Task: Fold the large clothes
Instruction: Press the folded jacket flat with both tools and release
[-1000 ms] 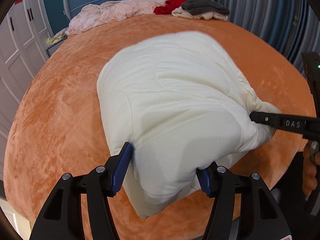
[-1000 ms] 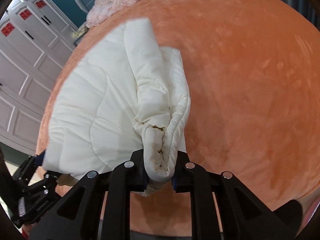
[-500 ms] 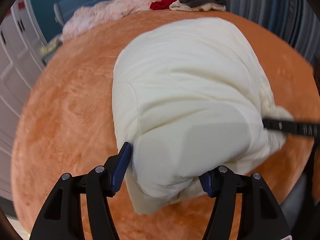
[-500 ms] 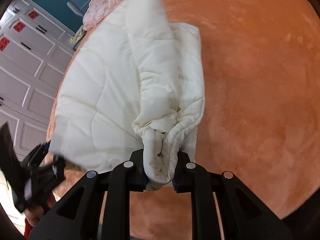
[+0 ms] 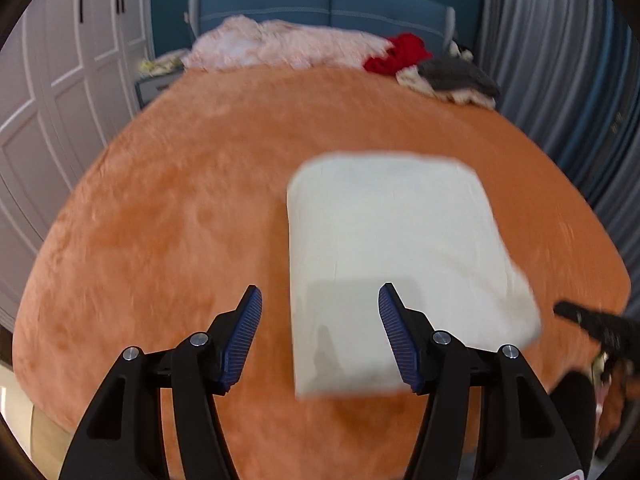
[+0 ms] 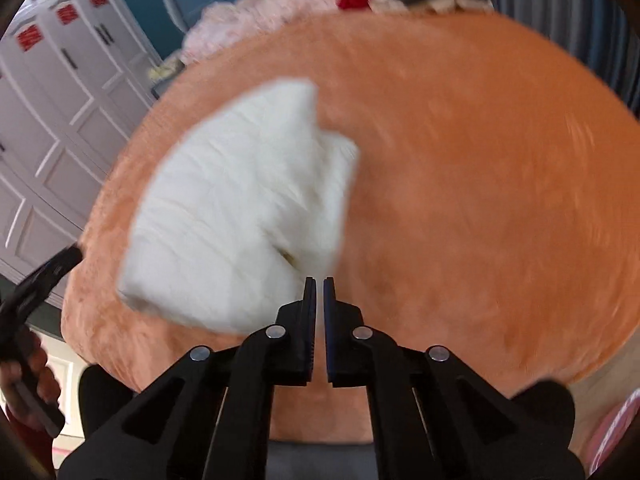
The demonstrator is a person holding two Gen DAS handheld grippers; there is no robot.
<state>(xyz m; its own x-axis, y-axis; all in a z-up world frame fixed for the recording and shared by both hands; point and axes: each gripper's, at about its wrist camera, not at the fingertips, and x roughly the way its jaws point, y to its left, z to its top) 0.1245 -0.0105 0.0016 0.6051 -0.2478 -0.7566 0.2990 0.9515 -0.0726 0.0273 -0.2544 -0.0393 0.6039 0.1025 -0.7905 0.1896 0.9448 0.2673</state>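
A cream padded garment (image 5: pixel 400 256) lies folded into a thick rectangle on the orange plush bed cover (image 5: pixel 180 220). My left gripper (image 5: pixel 320 312) hovers above its near left corner; the jaws stand wide, closing slightly, gripping nothing. In the right wrist view the garment (image 6: pixel 232 216), blurred, lies ahead and to the left of my right gripper (image 6: pixel 319 284). That gripper's jaws have closed to a narrow slit with nothing between them. The right gripper's finger (image 5: pixel 592 324) shows at the left view's right edge. The left gripper (image 6: pixel 44 276), with a hand on it, shows at the right view's left edge.
Along the head of the bed lie a pink blanket (image 5: pixel 280 46), a red garment (image 5: pixel 400 54) and a grey garment (image 5: pixel 456 74), below a blue headboard (image 5: pixel 328 4). White wardrobe doors (image 5: pixel 48 92) stand on the left, a grey curtain (image 5: pixel 560 60) on the right.
Both grippers have let go of the garment and lifted back from it. The garment has dropped flat onto the bed. The right jaws have closed empty.
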